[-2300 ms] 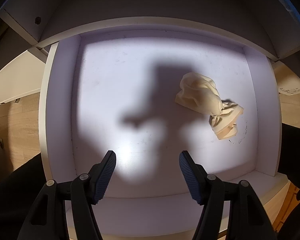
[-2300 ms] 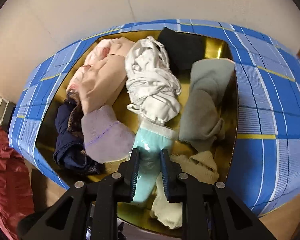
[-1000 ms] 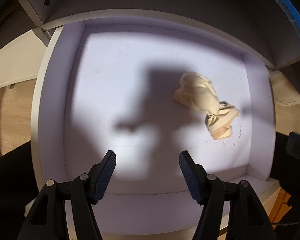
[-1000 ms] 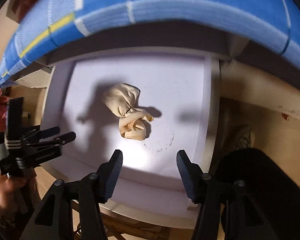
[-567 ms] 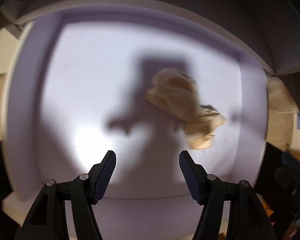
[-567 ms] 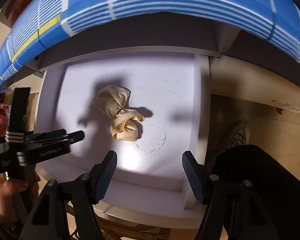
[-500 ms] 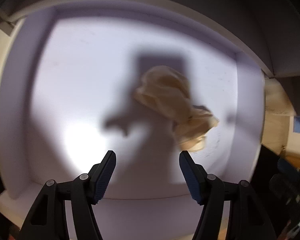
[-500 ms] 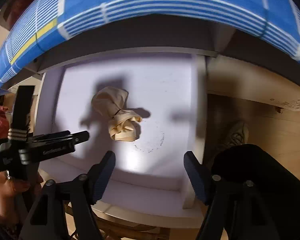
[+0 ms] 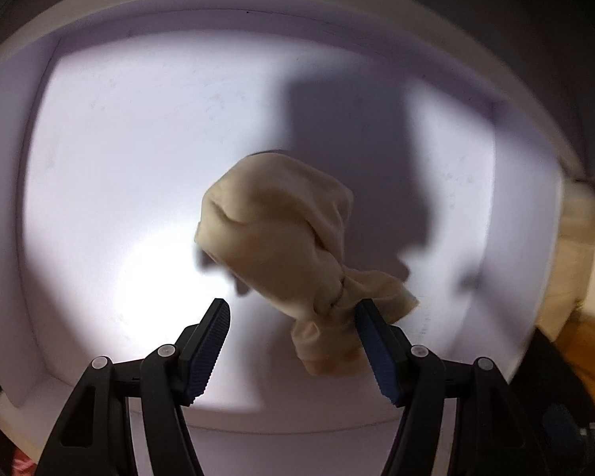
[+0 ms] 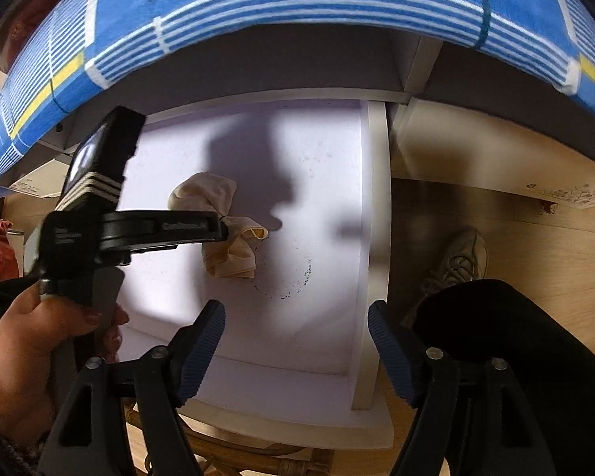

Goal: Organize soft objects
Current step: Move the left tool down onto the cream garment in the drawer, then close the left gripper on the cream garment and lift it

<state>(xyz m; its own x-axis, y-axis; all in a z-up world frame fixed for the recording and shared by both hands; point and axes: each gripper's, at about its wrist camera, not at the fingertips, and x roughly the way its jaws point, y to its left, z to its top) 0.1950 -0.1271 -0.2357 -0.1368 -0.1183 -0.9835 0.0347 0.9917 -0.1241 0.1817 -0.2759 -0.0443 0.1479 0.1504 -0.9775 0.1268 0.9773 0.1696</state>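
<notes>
A cream knotted cloth (image 9: 273, 230) lies on the floor of a white drawer (image 9: 39, 198). My left gripper (image 9: 291, 309) hangs open straight over it, and the cloth's knotted lower end sits between the fingers, against the right pad (image 9: 371, 329). In the right wrist view the same cloth (image 10: 218, 202) shows, partly covered by the left gripper (image 10: 222, 232), which a hand (image 10: 31, 349) holds. My right gripper (image 10: 295, 309) hovers over the drawer's near right part, its jaws opening with nothing between them.
A blue checked cloth (image 10: 297, 8) covers the top above the drawer. The drawer's right wall (image 10: 377, 198) stands beside a wooden floor with a shoe (image 10: 460, 258) and a dark trouser leg (image 10: 515, 337). Dark specks (image 10: 297, 277) mark the drawer floor.
The left gripper has dropped into the drawer and shifted right, so the cloth now reaches between its fingers. The right gripper's jaws have spread wider; it no longer holds the mint sock.
</notes>
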